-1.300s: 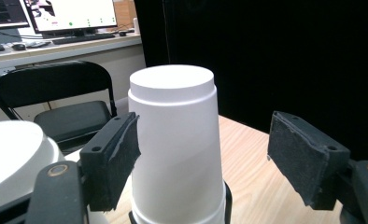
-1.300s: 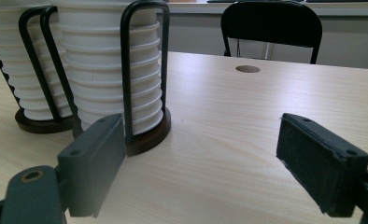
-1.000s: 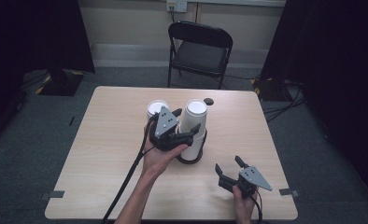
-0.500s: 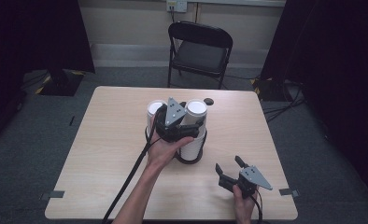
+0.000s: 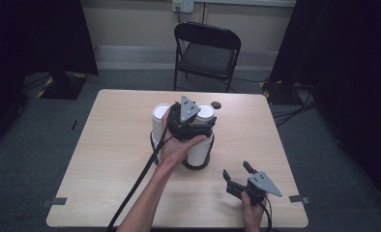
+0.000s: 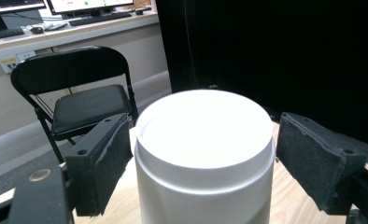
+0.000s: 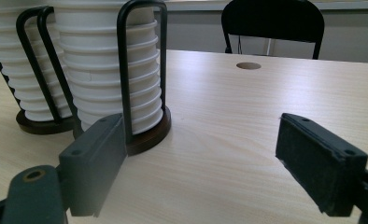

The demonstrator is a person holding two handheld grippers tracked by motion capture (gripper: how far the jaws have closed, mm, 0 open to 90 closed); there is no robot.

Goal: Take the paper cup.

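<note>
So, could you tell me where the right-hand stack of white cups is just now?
In the high view, the right-hand stack of white cups stands in its black wire holder mid-table, beside the other cup stack, with the left gripper at its top.

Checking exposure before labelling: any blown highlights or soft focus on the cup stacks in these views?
Left gripper view: the top cup is overexposed, its rim and inside washed to flat white; the left gripper pads stand apart from it, having just been opening. Right gripper view: the cup stacks are sharp, ridges readable; right gripper jaws slightly soft. High view: even light on the table, dark surroundings.
</note>
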